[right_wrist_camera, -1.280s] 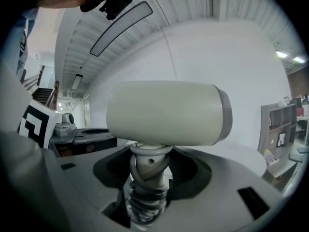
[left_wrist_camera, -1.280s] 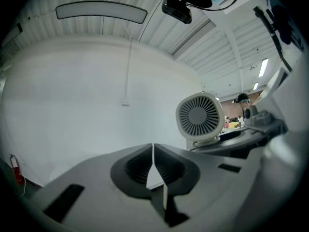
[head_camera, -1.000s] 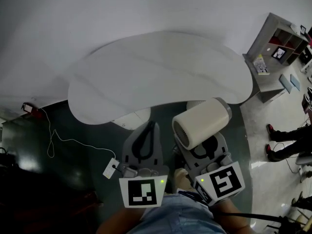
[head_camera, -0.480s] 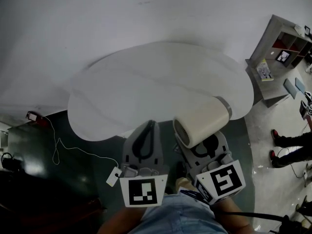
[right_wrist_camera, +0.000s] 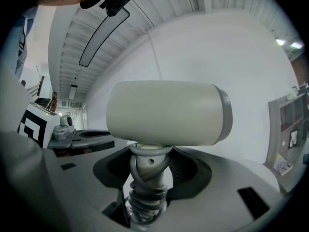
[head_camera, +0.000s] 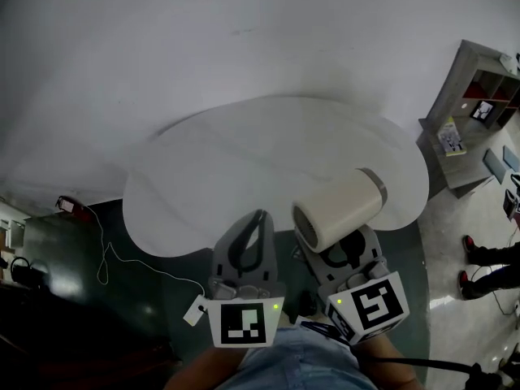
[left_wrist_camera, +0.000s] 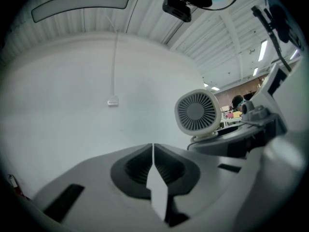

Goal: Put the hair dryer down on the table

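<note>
A grey shelf unit (head_camera: 475, 112) stands at the right; a white plug (head_camera: 196, 309) lies on the dark floor (head_camera: 73, 315).

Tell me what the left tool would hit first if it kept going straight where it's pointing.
Probably the white wall beyond the table. The left tool seems to point roughly level over the tabletop, with nothing else ahead. Depth is unclear.

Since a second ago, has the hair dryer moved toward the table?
Yes. In the head view the hair dryer, gripped in the right hand-held gripper, has advanced from over the floor to overlap the near edge of the table.
</note>
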{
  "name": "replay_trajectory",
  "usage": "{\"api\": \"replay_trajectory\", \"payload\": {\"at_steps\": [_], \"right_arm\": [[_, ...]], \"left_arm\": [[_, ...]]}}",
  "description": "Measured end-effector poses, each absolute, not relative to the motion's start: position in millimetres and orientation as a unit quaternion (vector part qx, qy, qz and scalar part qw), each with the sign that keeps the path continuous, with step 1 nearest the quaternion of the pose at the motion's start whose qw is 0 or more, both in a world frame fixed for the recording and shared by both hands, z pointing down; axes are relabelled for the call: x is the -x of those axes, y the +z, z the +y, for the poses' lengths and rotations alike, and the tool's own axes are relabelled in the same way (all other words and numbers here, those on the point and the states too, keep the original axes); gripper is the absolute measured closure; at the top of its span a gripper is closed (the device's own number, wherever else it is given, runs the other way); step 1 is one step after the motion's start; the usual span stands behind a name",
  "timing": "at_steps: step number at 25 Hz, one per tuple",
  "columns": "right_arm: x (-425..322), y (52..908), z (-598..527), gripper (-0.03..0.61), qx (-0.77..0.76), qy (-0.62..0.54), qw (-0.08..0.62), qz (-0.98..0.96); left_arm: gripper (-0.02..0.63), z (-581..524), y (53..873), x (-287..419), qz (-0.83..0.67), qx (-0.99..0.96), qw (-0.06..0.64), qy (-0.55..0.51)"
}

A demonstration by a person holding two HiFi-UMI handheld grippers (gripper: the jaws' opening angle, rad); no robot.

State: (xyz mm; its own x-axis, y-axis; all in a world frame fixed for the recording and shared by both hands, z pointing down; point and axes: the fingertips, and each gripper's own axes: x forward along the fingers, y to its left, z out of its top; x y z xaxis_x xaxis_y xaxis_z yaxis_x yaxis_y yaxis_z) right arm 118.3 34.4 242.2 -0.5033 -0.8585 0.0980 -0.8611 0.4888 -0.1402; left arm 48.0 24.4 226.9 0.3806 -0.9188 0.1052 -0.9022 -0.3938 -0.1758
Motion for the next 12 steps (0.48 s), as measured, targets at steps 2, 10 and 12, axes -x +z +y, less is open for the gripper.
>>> {"api": "replay_trajectory", "payload": {"at_steps": [2,10,12], "right_arm": [[-120,241,25,0.357,-0.498,0.083,0.007,-0.863],[-102,248,-18,0.357,-0.499,0.078,0.022,-0.863],[-96,251,-33,0.357,-0.501,0.078,0.027,-0.861]], "left_arm": [[0.600,16,224,-49,0.549,0.829,0.050,-0.092],[0.600,-28,233,-26,0.555,0.827,0.036,-0.082],[0.600,-45,235,-20,0.554,0.828,0.032,-0.074]]}}
